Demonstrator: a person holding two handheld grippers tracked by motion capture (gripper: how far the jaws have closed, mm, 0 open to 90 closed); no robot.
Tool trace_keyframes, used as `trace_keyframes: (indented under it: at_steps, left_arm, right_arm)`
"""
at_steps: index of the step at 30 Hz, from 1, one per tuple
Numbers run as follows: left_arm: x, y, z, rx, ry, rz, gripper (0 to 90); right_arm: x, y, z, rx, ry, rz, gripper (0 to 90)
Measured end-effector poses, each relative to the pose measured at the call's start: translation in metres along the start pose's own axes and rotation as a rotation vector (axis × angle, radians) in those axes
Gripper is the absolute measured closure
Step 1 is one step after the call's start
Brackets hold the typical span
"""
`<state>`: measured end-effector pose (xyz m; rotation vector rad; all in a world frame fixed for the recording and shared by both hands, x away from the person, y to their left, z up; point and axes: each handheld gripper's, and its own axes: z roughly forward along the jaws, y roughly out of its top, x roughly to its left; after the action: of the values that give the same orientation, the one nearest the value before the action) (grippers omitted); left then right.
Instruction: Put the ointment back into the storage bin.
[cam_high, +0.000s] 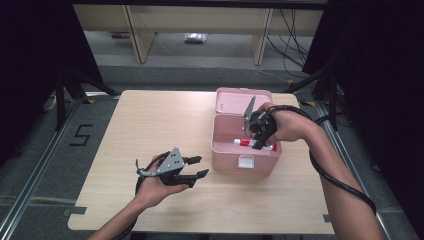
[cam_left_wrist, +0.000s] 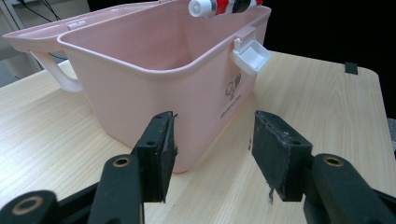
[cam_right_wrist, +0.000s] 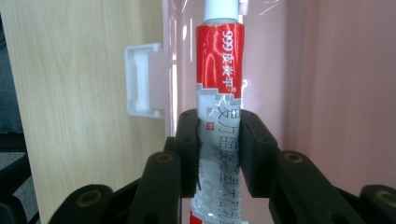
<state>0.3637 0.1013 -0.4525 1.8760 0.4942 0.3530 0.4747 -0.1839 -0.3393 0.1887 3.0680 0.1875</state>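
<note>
A pink plastic box (cam_high: 244, 159) stands open on the wooden table, its lid (cam_high: 235, 101) folded back. My right gripper (cam_high: 258, 141) hangs over the box's open top, shut on a red and white tube (cam_high: 245, 143) with a white cap. In the right gripper view the tube (cam_right_wrist: 219, 70) runs up between the two black pads (cam_right_wrist: 187, 140), above the box's pink inside (cam_right_wrist: 327, 84). My left gripper (cam_high: 198, 167) rests low on the table left of the box, open and holding nothing. In the left gripper view it (cam_left_wrist: 214, 140) faces the box wall (cam_left_wrist: 154, 98), and the tube (cam_left_wrist: 219, 6) shows above the rim.
The box has a white latch (cam_high: 245, 161) on its front wall, also seen as the latch (cam_left_wrist: 251, 53) and latch (cam_right_wrist: 142, 79). The bare wooden table (cam_high: 150, 125) stretches to the left and front. Dark curtains and a shelf frame stand beyond the far edge.
</note>
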Motion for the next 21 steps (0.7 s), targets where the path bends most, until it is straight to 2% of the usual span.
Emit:
trace_keyframes:
  at_steps: [1, 2, 3, 6, 7, 11, 12, 14, 15, 16, 17, 18, 20, 21]
  left_arm:
    - [0.0, 0.0, 0.0, 0.0, 0.0, 0.0, 48.3]
    - [0.0, 0.0, 0.0, 0.0, 0.0, -0.001, 48.2]
    - [0.0, -0.001, 0.001, -0.005, -0.002, -0.003, 48.2]
    - [0.0, -0.001, 0.001, -0.003, -0.002, -0.003, 48.2]
    - [0.0, -0.001, 0.001, -0.002, -0.002, -0.001, 48.2]
    - [0.0, 0.0, 0.001, -0.003, -0.003, 0.001, 48.1]
    - [0.0, 0.0, 0.001, -0.003, -0.003, 0.0, 48.2]
    - [0.0, -0.001, 0.001, -0.002, -0.003, 0.001, 48.2]
    - [0.0, -0.001, 0.0, -0.001, -0.003, 0.001, 48.1]
    - [0.0, -0.001, 0.0, 0.0, -0.003, 0.001, 48.1]
    - [0.0, -0.001, 0.0, -0.003, -0.002, -0.002, 48.1]
    - [0.0, -0.001, 0.0, -0.005, -0.001, -0.004, 48.1]
    - [0.001, -0.001, -0.001, -0.004, 0.0, -0.001, 48.1]
    - [0.001, -0.001, -0.001, -0.003, 0.0, -0.001, 48.1]
  right_arm:
    - [-0.002, 0.0, 0.001, -0.008, 0.001, -0.027, 72.2]
    - [-0.002, 0.0, 0.002, -0.004, 0.001, -0.013, 72.2]
    - [-0.004, 0.0, 0.002, 0.011, -0.011, -0.03, 72.2]
    - [-0.006, 0.0, 0.006, 0.008, -0.013, -0.049, 72.2]
    - [-0.004, 0.0, 0.006, 0.002, 0.0, -0.014, 72.2]
    - [-0.005, 0.001, 0.008, -0.001, 0.007, -0.022, 72.2]
    - [-0.008, 0.0, 0.009, 0.008, -0.006, -0.052, 72.2]
    - [-0.009, 0.0, 0.01, 0.006, -0.005, -0.065, 72.2]
    - [-0.008, 0.0, 0.01, 0.013, -0.005, -0.039, 72.2]
    - [-0.01, 0.0, 0.011, 0.009, 0.002, -0.072, 72.2]
    - [-0.009, 0.0, 0.012, 0.007, 0.0, -0.06, 72.2]
    - [-0.007, 0.0, 0.013, 0.011, 0.011, -0.023, 72.2]
    - [-0.009, 0.0, 0.015, 0.007, 0.013, -0.049, 72.2]
    - [-0.008, 0.0, 0.015, 0.023, 0.003, -0.023, 72.1]
